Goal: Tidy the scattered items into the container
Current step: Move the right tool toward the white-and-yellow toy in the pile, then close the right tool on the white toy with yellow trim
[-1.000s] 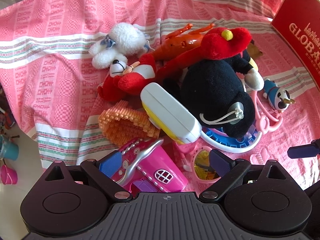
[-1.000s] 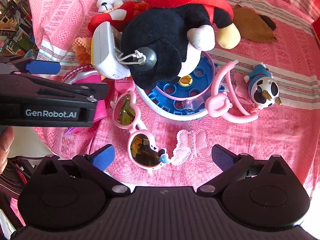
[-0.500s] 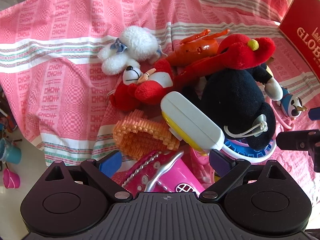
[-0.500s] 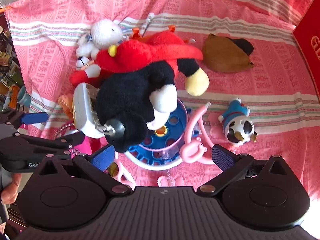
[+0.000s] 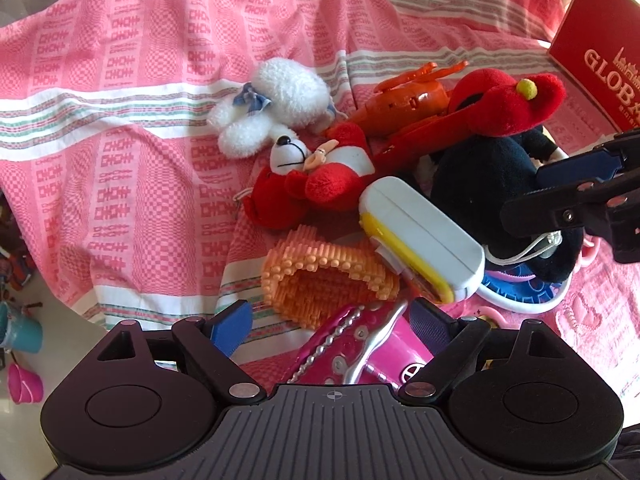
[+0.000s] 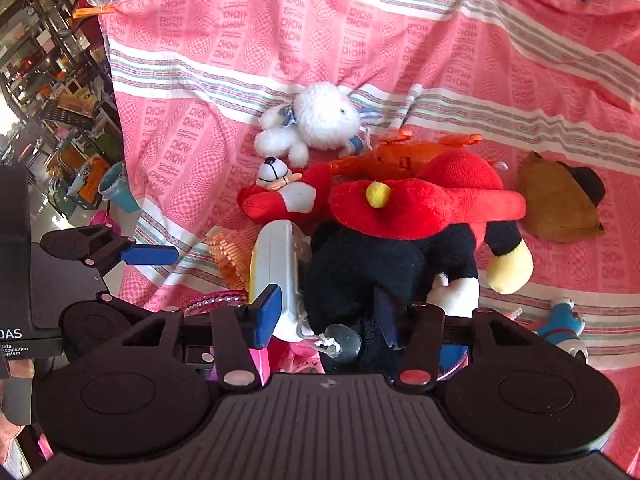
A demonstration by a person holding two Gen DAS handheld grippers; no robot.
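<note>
Lower left of the left wrist view, down off the cloth's edge, we've got a teal cup [image 5: 24, 330] and a pink cup [image 5: 26, 384]; we cannot see into either. Far upper right stands the red box [image 5: 600, 60] with gold lettering, and only its outer face shows, so its contents are hidden from us.

Now the toys, all heaped on the pink striped cloth [image 5: 140, 120]. Right at the bottom, a pink toy [image 5: 360, 348] with a silver handle sits between the fingers of the left gripper [image 5: 330, 320]. Just beyond it is the orange bristle piece [image 5: 320, 276], then the white-and-yellow case [image 5: 420, 232]. In the right wrist view, the black plush [image 6: 380, 272] fills the lower centre, directly between the fingers of the right gripper [image 6: 326, 312]. The red plush [image 6: 420, 200] is draped over it, and the orange plastic toy [image 6: 400, 156] and the fluffy white plush [image 6: 324, 120] lie further up. The brown piece [image 6: 556, 204] lies apart at the right.

The tools now! The left gripper's jaws have just been narrowing a touch, but they stand wide, and we see neither pad pressing the pink toy. The right gripper's jaws have just been closing to about halfway. The far pad is sunk in black fur, the near one overlaps the white case, and we cannot tell whether the grip has bitten.
</note>
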